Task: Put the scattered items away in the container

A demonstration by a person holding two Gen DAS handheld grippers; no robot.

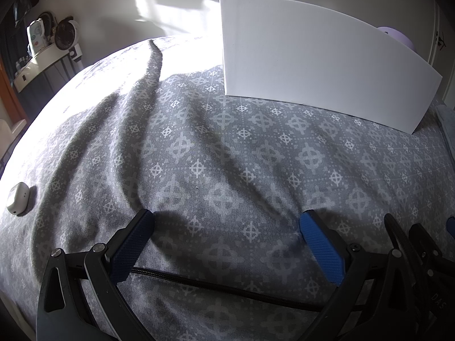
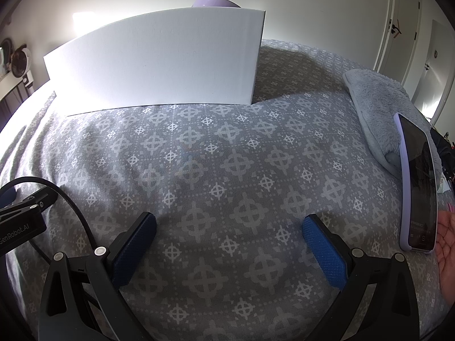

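A white box [image 1: 312,56] stands on the grey patterned bed cover [image 1: 227,156], at the far right in the left wrist view and at the far left in the right wrist view [image 2: 159,59]. Its inside is hidden. A small white earbud case [image 1: 17,198] lies at the left edge of the bed. A phone in a lilac case [image 2: 416,187] lies at the right, partly on a grey fluffy towel [image 2: 378,105]. My left gripper [image 1: 227,218] is open and empty, low over the cover. My right gripper [image 2: 229,223] is open and empty beside it.
A lilac round object [image 2: 214,1] shows behind the box. A hand [image 2: 448,244] is at the right edge by the phone. A shelf with a small fan [image 1: 66,34] stands past the bed's left side. White doors [image 2: 406,37] are at the far right.
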